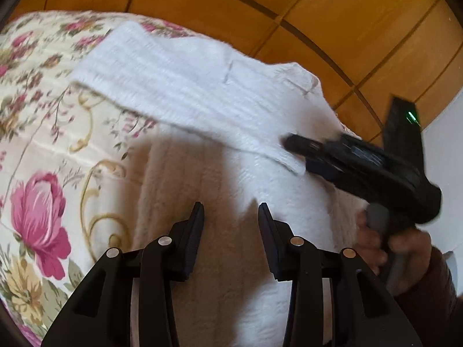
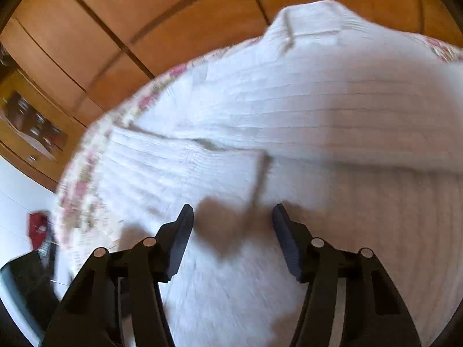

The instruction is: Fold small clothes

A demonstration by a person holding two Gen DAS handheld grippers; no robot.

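A floral bedspread point(image 1: 43, 133) fills the left, with wooden wardrobe doors point(image 1: 289, 0) far behind. On it lies a white knit garment point(image 1: 202, 92), one sleeve folded across. The left gripper point(image 1: 230, 217) hovers over it, jaws parted and empty; to its right, the right gripper point(image 2: 231, 217) is likewise parted and empty.
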